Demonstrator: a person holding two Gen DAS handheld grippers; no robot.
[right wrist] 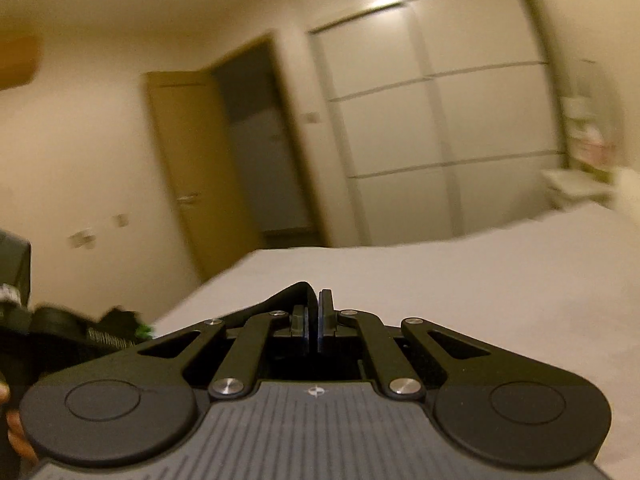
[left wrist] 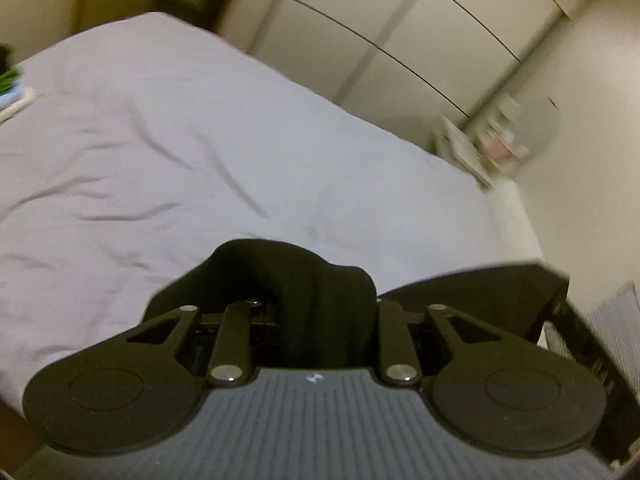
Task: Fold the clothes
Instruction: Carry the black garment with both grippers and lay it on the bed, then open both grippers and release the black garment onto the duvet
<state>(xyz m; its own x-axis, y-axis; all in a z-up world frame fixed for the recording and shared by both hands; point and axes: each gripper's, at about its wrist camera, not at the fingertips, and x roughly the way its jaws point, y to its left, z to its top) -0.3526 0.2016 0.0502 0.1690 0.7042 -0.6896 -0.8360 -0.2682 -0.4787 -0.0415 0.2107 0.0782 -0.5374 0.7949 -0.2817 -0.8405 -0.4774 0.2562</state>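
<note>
Both grippers (left wrist: 296, 304) (right wrist: 314, 312) clamped on black garment (left wrist: 288, 272)

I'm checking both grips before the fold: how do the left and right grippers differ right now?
The left gripper has a thick bunch of black cloth between its fingers, which it hides; the right gripper pinches only a thin black edge, pads nearly together. The left looks down onto the bed; the right looks more level, toward the wardrobe. Both hold black fabric.

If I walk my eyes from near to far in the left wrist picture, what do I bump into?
Left hand-held gripper, pinching a black garment → the light sheet on the bed → the white wardrobe doors at the back.
</note>
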